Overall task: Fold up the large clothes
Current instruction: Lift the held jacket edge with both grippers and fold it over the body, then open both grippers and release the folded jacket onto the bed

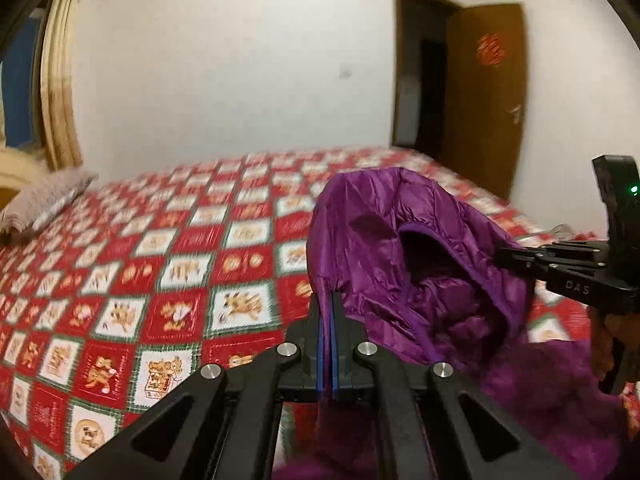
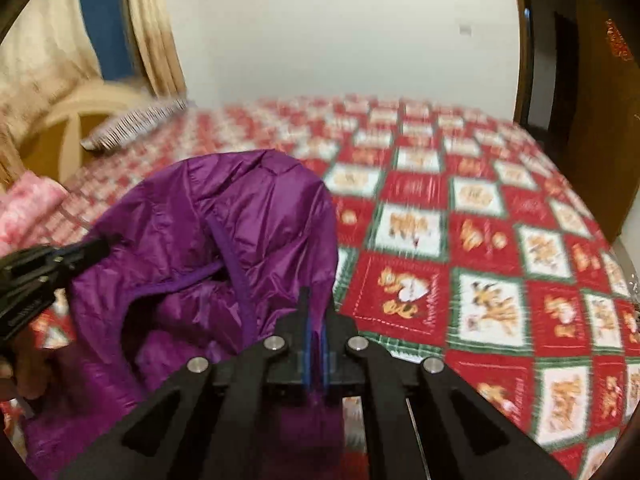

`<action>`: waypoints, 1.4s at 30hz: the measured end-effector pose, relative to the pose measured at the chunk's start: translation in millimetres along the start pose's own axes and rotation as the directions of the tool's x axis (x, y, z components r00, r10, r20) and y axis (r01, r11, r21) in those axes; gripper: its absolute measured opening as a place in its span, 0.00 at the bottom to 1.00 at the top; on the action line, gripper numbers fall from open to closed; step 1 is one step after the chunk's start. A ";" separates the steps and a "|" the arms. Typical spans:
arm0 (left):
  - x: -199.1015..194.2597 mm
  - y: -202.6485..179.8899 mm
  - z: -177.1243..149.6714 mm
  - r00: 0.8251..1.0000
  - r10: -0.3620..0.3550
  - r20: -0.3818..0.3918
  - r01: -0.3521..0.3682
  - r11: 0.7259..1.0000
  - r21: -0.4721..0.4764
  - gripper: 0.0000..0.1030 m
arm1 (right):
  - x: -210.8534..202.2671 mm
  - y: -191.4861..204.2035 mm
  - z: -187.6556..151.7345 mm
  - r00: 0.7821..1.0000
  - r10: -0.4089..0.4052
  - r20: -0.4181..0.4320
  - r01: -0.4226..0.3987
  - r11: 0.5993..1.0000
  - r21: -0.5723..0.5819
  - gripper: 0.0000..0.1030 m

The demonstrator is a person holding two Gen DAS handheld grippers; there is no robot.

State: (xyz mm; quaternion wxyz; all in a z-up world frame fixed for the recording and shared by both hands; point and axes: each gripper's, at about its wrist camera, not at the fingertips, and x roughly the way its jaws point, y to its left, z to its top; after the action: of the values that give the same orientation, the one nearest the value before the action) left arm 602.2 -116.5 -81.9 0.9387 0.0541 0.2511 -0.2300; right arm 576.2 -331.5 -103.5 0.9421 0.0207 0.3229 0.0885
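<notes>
nearest the left wrist lens, the left hand-held gripper was clenched on an edge of the purple jacket, fabric pinched between its blue-lined fingers at about 6 o'clock of that view. in the right wrist view the right hand-held gripper was likewise clamped on the jacket's other side, cloth trailing down between the fingers. each tool showed in the other's view, the right one at 3 o'clock, the left one at 9 o'clock.

between the 2, the jacket hung lifted above the bed, its hood standing up and open, the fleecy lining sagging low. i cannot tell whether its lower part touched the bedspread.

further off lay a grey pillow at 9 o'clock, then the white wall and a brown door at 2 o'clock.

as a judgement: the shiny shell looks slick, so a thin pinch could slip under the garment's weight. uneven heights of the 2 grips could drop it skewed, with the hood bunched under the body, spoiling the fold. both pictures are blurred.
</notes>
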 end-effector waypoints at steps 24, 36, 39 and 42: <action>-160.8 -27.7 -146.7 0.984 0.136 -0.111 -0.119 0.981 0.151 0.60 | -194.8 41.3 -202.5 0.976 -0.040 -0.213 0.023 0.996 -0.083 0.39; -103.0 -87.2 -126.4 0.980 0.160 -0.116 -0.152 0.986 0.071 0.98 | -135.0 89.7 -138.6 0.988 0.082 -0.134 -0.075 0.995 0.058 0.52; -84.6 -95.6 -156.6 0.965 0.162 -0.208 -0.146 0.985 0.090 0.98 | -101.5 98.9 -160.4 0.975 0.088 -0.206 -0.076 0.995 0.067 0.48; -77.4 -100.6 -175.9 0.960 0.148 -0.238 -0.129 0.987 0.094 0.98 | -91.0 102.7 -185.5 0.967 0.077 -0.242 -0.064 0.996 0.059 0.47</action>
State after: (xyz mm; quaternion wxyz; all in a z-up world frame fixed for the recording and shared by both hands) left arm 418.1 -136.4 -194.8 0.9116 0.1358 0.3513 -0.1648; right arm 376.3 -250.3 -185.3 0.8907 0.0450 0.4373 0.1156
